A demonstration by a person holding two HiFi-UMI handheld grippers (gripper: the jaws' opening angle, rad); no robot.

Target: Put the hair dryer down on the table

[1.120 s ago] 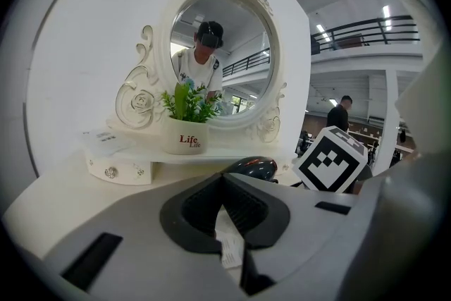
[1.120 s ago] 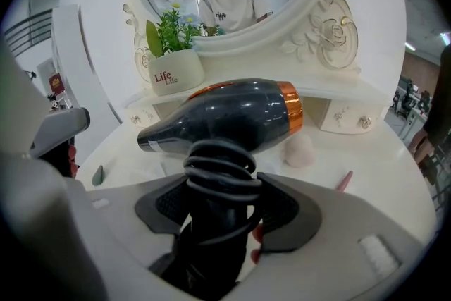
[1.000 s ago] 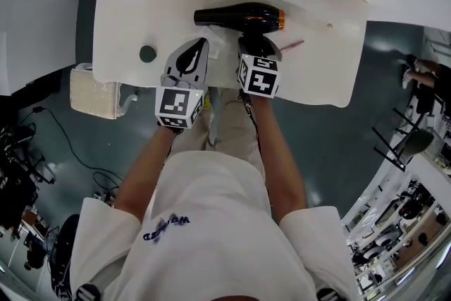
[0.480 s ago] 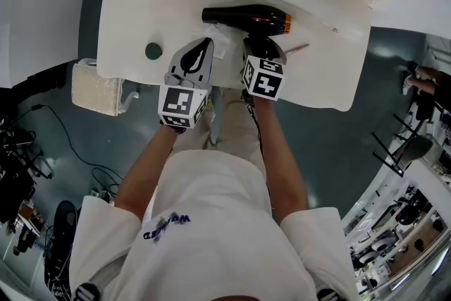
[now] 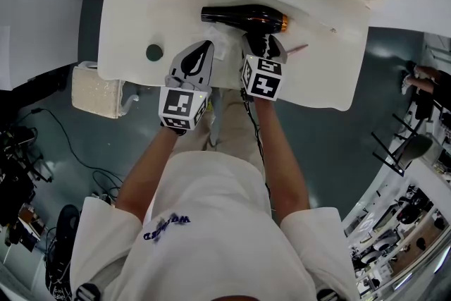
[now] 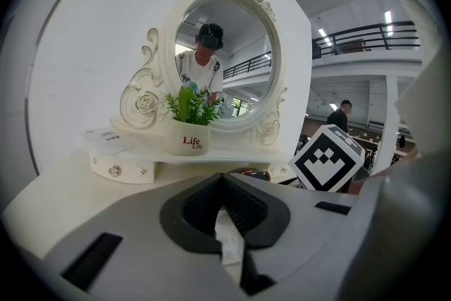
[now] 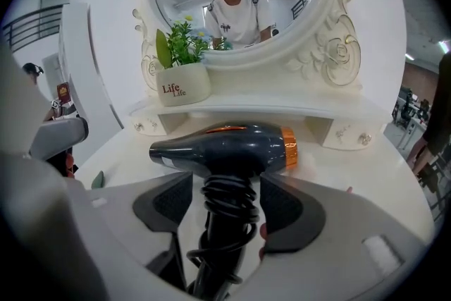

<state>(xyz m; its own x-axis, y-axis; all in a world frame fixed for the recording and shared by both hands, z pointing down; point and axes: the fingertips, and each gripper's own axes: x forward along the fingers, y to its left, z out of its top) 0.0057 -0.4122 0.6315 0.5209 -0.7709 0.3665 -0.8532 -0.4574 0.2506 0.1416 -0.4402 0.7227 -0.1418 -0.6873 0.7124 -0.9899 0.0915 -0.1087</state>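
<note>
Grey left gripper [image 5: 205, 46] clenched tip to tip, placed as a second ago. Black hair dryer [image 5: 243, 16] flat on white table [image 5: 317, 74], cord-wound handle between right gripper [image 5: 263, 46] jaws, just opened further, wider than before, pads released, clear of handle.

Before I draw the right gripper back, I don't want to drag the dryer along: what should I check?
1. Right gripper released: ok; jaws have just been opening, pads stand off the handle between them.
2. Hair dryer lying on the table: ok.
3. Cord clear of the jaws: cannot tell; it coils round the handle and trails down between them.
4. Left gripper apart from the dryer: ok.
</note>
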